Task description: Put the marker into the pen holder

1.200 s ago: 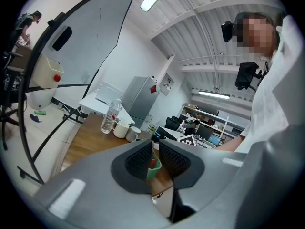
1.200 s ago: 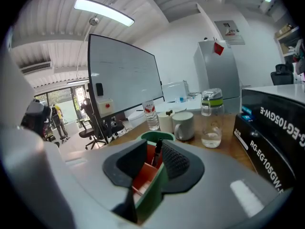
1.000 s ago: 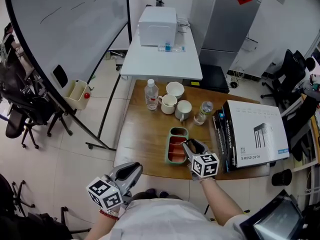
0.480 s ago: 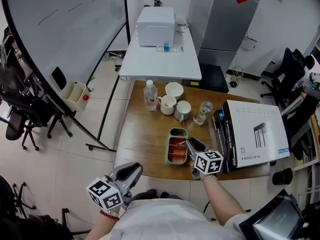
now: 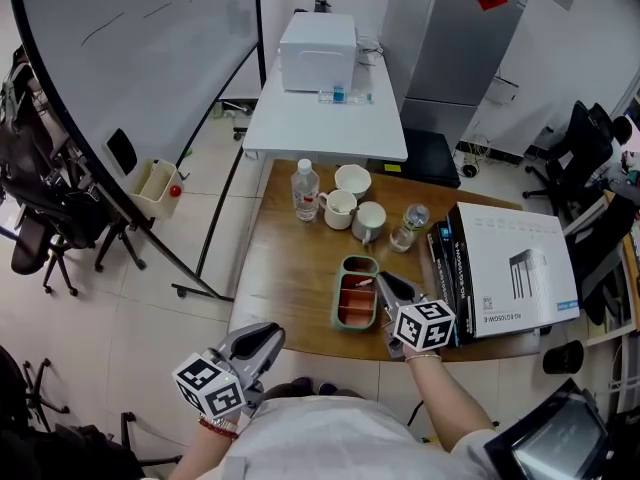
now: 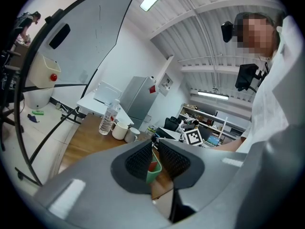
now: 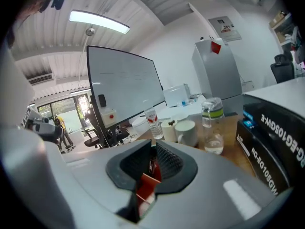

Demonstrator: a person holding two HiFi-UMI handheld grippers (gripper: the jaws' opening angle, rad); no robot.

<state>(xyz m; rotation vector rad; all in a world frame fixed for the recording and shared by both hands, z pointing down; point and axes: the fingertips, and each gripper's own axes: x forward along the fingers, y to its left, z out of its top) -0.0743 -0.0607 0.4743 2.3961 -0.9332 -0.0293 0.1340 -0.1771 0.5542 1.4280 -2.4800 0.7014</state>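
Observation:
A green tray (image 5: 341, 293) with red compartments lies near the front edge of the wooden table (image 5: 285, 278). My right gripper (image 5: 383, 285) reaches over the tray's right side. In the right gripper view its jaws (image 7: 152, 152) are shut on a thin dark marker (image 7: 152, 164) with a red band, with the tray's red inside (image 7: 147, 187) just below. Two white mugs (image 5: 338, 209) stand further back; I cannot tell which thing is the pen holder. My left gripper (image 5: 262, 340) hangs off the table by my body, shut with nothing in it.
A water bottle (image 5: 305, 189), a white bowl (image 5: 351, 180) and a glass bottle (image 5: 408, 226) stand at the table's far side. A large white box (image 5: 512, 268) on dark boxes fills the right. A white side table (image 5: 325, 118) and a whiteboard (image 5: 130, 28) lie beyond.
My right gripper's jaws went from wide open to shut over the tray's right side, and it drifted slightly right and towards me. The left gripper has not moved.

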